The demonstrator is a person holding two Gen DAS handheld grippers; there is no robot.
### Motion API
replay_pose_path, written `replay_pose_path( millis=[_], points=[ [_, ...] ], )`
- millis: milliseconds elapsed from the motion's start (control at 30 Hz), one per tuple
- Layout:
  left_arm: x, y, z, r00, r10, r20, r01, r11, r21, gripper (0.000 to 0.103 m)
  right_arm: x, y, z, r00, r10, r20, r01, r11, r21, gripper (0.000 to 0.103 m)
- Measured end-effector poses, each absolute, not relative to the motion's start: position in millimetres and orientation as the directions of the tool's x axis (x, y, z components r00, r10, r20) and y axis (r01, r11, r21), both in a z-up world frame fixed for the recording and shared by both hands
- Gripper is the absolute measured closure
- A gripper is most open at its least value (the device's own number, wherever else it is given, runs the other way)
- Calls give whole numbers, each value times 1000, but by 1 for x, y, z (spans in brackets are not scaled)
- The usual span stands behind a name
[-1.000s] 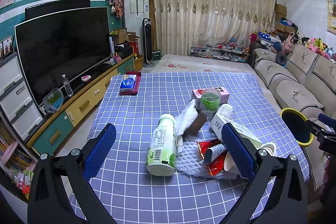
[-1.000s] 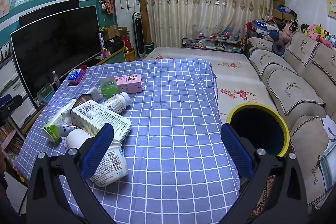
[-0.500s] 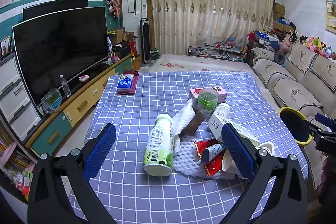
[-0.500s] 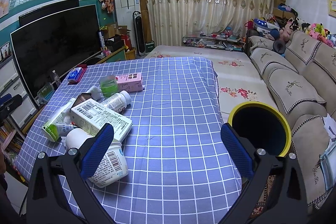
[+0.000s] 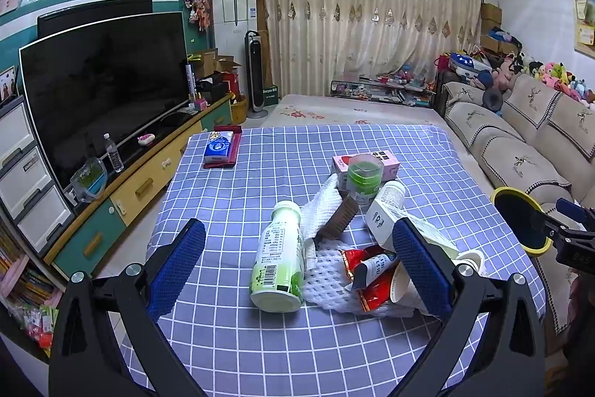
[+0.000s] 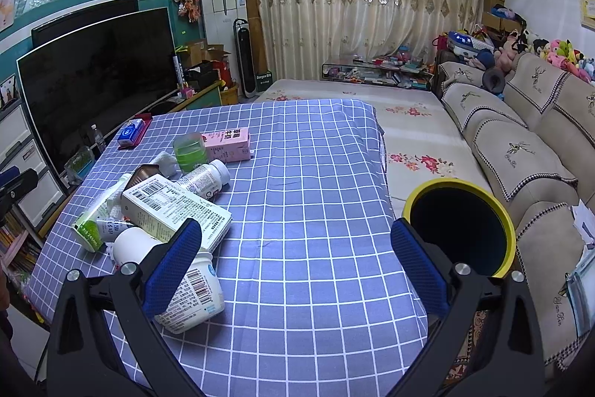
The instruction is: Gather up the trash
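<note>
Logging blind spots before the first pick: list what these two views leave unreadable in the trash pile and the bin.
- Bin interior: right wrist view shows only blackness inside the yellow rim, contents unknown.
- Red wrapper: left wrist view, partly buried under the white tube and the foam net.
- White tub: right wrist view, the right gripper's near finger covers its side.
- Carton print: too small to read.

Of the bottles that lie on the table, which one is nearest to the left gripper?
The green-labelled bottle, lying between the open fingers of the left gripper, base toward the camera. The white bottle lies farther back, beside the green cup.
</note>
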State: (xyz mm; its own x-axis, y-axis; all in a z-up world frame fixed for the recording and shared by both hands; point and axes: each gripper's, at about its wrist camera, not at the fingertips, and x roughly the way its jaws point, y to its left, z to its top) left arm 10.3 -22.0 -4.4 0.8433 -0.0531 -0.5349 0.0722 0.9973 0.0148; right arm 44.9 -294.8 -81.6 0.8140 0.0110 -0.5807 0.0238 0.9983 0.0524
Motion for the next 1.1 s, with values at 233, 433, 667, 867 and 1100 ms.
replay_pose_path(
  millis=[233, 433, 667, 867, 1100],
  points=[
    [11, -22, -4, 843, -55, -536, 74, 997, 14, 4, 46, -296, -83, 813, 14, -582, 22, 998, 55, 6],
    [11, -23, -3, 842, -58, -536, 77, 997, 14, 4, 46, -295, -83, 813, 14, -582, 21, 998, 54, 6],
    [11, -23, -3, 843, -58, -534, 79, 997, 16, 4, 46, -295, -82, 813, 13, -582, 22, 998, 54, 6],
    [13, -24, -4, 842, -61, -536, 83, 996, 18, 4, 47, -295, -82, 812, 14, -583, 21, 998, 54, 6],
    [16, -23, -7, 834, -62, -549, 87, 996, 18, 4, 48, -296, -84, 809, 16, -587, 21, 998, 55, 6]
  ],
)
